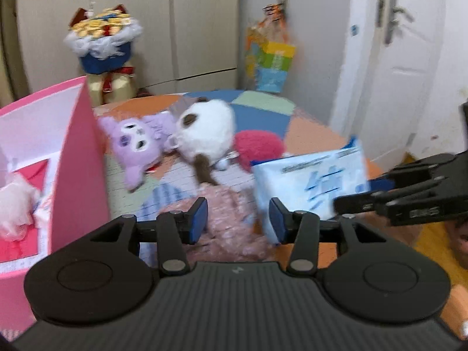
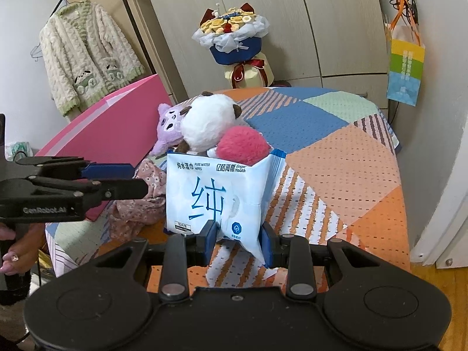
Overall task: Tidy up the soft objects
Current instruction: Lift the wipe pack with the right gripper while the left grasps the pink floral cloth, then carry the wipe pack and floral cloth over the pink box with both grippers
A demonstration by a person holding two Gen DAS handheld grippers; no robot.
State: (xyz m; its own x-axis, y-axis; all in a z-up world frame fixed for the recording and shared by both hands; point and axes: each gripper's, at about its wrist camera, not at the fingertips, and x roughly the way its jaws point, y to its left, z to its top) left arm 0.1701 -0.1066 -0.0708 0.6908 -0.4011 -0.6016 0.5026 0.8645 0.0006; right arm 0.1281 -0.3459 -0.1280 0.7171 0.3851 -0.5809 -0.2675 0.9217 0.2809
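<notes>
My right gripper (image 2: 238,241) is shut on the lower edge of a blue-and-white pack of wet wipes (image 2: 216,193), held upright above the patchwork bed cover (image 2: 336,158). In the left wrist view the wipes pack (image 1: 310,178) hangs at the right, with the right gripper (image 1: 356,193) reaching in from that side. My left gripper (image 1: 238,220) stands open over a pink floral cloth (image 1: 222,213), nothing between its pads. Behind lie a purple plush (image 1: 137,140), a white plush with brown ears (image 1: 204,128) and a red fluffy plush (image 1: 257,146).
An open pink box (image 1: 79,158) stands at the left, with a white fluffy item (image 1: 14,204) inside. A bouquet (image 2: 234,35) stands by the wardrobe, a coloured paper bag (image 2: 405,67) hangs on the wall, and a fluffy cardigan (image 2: 84,52) hangs at the left. A person's hand (image 2: 11,251) holds the left gripper's handle.
</notes>
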